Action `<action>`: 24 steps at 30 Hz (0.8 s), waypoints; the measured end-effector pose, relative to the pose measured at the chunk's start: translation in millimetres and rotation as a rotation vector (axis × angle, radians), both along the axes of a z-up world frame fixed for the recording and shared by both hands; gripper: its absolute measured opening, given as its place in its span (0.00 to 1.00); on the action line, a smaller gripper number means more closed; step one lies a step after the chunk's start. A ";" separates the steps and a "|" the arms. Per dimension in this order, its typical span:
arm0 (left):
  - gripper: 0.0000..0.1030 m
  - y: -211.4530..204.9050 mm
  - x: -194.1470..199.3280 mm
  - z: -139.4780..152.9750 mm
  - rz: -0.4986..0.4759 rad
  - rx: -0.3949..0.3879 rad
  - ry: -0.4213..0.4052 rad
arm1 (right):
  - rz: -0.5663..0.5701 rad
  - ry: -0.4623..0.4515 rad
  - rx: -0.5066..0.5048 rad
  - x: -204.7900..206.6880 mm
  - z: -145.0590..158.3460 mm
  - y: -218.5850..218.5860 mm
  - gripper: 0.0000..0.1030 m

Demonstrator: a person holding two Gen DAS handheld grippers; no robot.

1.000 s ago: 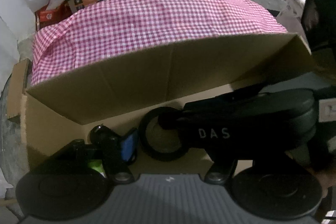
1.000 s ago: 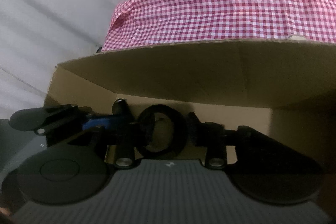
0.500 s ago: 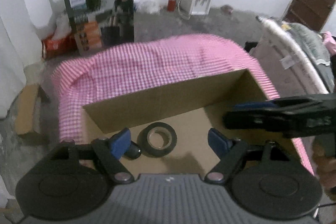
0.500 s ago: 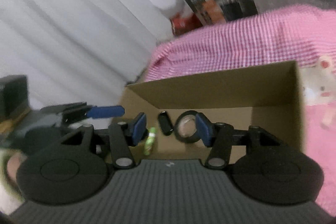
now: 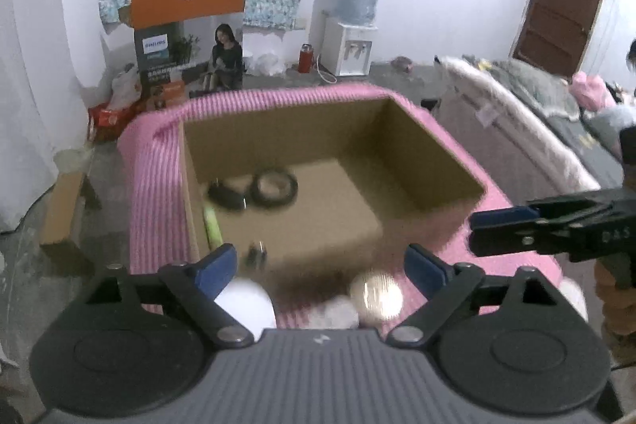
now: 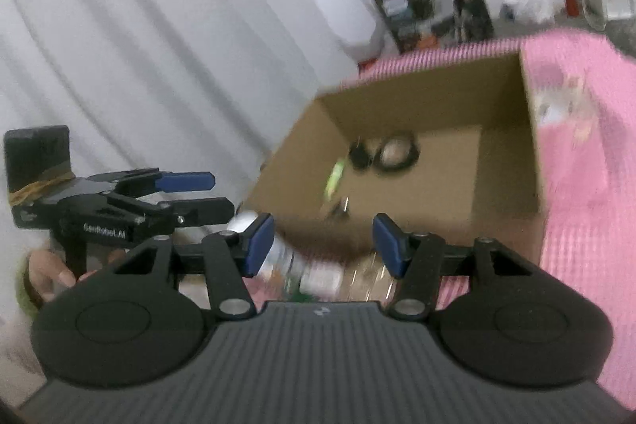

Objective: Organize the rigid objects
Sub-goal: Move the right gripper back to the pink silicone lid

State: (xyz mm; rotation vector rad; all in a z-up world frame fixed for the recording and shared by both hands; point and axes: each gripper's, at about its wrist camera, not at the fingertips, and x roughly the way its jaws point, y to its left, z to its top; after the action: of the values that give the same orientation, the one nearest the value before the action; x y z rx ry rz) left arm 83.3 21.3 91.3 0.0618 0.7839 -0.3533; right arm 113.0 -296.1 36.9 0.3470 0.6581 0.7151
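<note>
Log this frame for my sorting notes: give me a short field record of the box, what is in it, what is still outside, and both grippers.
container: cardboard box, open top, on pink checked cloth
inside: black tape roll, dark object, green pen-like item, small dark piece
outside: blurred white and shiny items in front of the box
left gripper: open, empty, jaws just opening
right gripper: open, empty, jaws just opening

Pink checked cloth [image 5: 155,193] over the table.
Bearing an open cardboard box [image 5: 417,146]; blurred small items [image 5: 375,295] lying beside its near wall.
</note>
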 end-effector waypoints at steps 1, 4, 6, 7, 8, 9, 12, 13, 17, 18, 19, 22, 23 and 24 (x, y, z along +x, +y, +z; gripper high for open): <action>0.89 -1.1 -9.3 -9.8 0.001 0.007 0.007 | 0.012 0.016 -0.011 -4.0 -10.9 6.3 0.53; 0.89 -5.5 -32.1 -39.3 -0.009 0.024 0.028 | 0.041 0.077 -0.069 -9.1 -41.9 27.1 0.53; 0.89 -10.6 -39.3 -60.8 -0.030 0.035 0.082 | 0.060 0.111 -0.099 -10.9 -58.0 41.5 0.53; 0.89 -13.3 -41.8 -70.7 -0.036 0.045 0.092 | 0.066 0.124 -0.111 -11.7 -63.6 49.1 0.53; 0.89 -14.7 -43.1 -78.1 -0.040 0.057 0.099 | 0.075 0.132 -0.128 -13.1 -69.5 55.4 0.53; 0.89 -17.6 -44.0 -85.3 -0.046 0.076 0.108 | 0.079 0.136 -0.150 -12.8 -74.7 61.6 0.53; 0.89 -22.3 -43.6 -100.4 -0.049 0.121 0.109 | 0.087 0.141 -0.200 -3.5 -87.4 80.8 0.49; 0.88 -23.1 -43.0 -103.8 -0.046 0.131 0.111 | 0.088 0.144 -0.216 -2.5 -91.2 85.9 0.47; 0.87 -27.3 -40.4 -114.4 -0.060 0.151 0.122 | 0.100 0.137 -0.264 4.1 -99.6 96.9 0.37; 0.86 -29.9 -39.6 -116.8 -0.062 0.156 0.124 | 0.101 0.135 -0.274 5.1 -101.1 99.2 0.35; 0.86 -31.1 -38.4 -119.1 -0.064 0.165 0.127 | 0.102 0.133 -0.283 6.2 -102.9 101.2 0.35; 0.80 -36.6 -38.3 -126.0 -0.067 0.190 0.123 | 0.109 0.144 -0.295 10.3 -109.2 105.3 0.27; 0.80 -38.1 -38.1 -127.9 -0.068 0.204 0.115 | 0.111 0.148 -0.299 11.1 -110.8 106.1 0.26; 0.79 -40.5 -37.3 -130.3 -0.069 0.214 0.109 | 0.113 0.149 -0.302 11.7 -112.5 106.9 0.25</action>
State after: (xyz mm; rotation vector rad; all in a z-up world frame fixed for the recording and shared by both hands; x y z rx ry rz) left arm 46.0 -19.2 -39.0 0.2730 0.9272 -0.3389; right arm 124.7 -189.2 -75.6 0.0853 0.9198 0.6892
